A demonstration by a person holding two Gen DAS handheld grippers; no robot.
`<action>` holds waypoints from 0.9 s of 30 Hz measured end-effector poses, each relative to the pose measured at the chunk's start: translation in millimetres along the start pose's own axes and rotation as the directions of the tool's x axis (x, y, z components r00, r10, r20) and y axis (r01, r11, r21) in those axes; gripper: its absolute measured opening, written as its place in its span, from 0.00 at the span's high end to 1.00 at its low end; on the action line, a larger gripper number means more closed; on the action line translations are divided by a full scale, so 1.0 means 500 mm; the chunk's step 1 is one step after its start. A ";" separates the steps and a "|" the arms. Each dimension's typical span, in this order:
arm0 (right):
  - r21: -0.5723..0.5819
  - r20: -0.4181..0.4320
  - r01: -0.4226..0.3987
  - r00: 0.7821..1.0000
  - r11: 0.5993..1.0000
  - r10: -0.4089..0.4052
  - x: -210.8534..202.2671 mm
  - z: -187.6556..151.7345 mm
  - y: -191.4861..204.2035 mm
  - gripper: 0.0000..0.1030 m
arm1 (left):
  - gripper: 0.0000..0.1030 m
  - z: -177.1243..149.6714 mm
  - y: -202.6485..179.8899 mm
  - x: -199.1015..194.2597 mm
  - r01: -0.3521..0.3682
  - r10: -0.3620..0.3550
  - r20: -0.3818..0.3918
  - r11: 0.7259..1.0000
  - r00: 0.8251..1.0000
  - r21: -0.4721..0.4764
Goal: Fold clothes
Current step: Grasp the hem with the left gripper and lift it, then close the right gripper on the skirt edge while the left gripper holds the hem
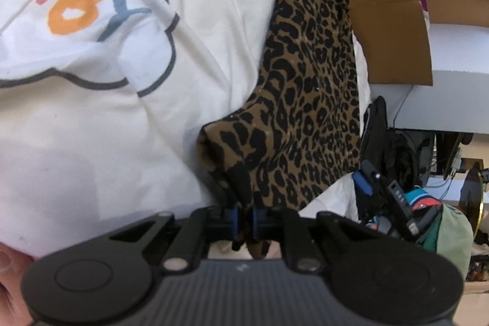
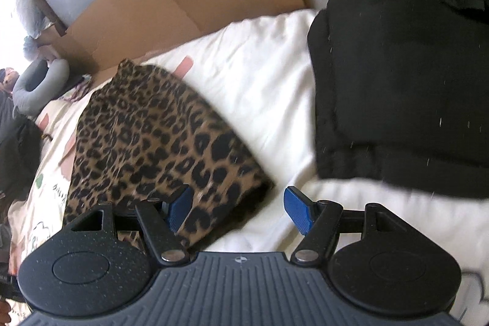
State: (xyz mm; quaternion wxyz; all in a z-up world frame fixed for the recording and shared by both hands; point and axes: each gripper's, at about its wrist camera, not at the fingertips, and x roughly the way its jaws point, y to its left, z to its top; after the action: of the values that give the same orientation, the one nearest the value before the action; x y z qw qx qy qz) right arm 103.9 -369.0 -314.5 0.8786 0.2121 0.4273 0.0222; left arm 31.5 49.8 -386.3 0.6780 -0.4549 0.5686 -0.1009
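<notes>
The left hand-held gripper (image 1: 243, 222) is clamped on a bunched corner of the leopard-print garment (image 1: 305, 100). The right hand-held gripper (image 2: 237, 211) gapes wide at another edge of the garment, which lies on the white printed bedding (image 2: 259, 75). Pinch that edge, then draw both corners level. Its far end and garment type are unclear. A folded black garment (image 2: 403, 87) lies nearby.

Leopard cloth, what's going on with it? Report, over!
Left gripper shut on leopard cloth. Right gripper open at its edge. Black folded garment alongside, clear.
</notes>
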 end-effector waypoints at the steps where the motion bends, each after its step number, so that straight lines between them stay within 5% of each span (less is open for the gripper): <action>1: -0.006 -0.004 -0.010 1.000 1.000 0.010 0.005 0.007 -0.002 0.43 | 0.92 0.001 -0.001 0.001 -0.002 0.002 -0.001 1.000 1.000 0.003; 2: -0.015 -0.010 -0.010 1.000 1.000 0.010 0.011 0.013 -0.001 0.53 | 0.92 0.002 -0.001 0.002 -0.004 0.004 -0.002 1.000 1.000 0.005; 4: -0.032 -0.022 -0.008 1.000 0.999 0.007 0.024 0.025 0.000 0.56 | 0.92 0.004 -0.001 0.003 -0.007 0.007 -0.005 1.000 1.000 0.010; 27: -0.033 -0.184 -0.122 0.976 0.992 0.114 0.137 0.098 -0.011 0.59 | 0.92 0.009 -0.002 0.000 -0.028 0.029 -0.024 0.999 0.999 0.031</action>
State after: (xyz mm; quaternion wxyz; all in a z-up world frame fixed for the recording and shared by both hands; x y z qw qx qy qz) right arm 184.0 -376.1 -340.7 0.8374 0.2147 0.4920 0.1031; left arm 35.5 51.5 -385.8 0.6792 -0.4351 0.5816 -0.1055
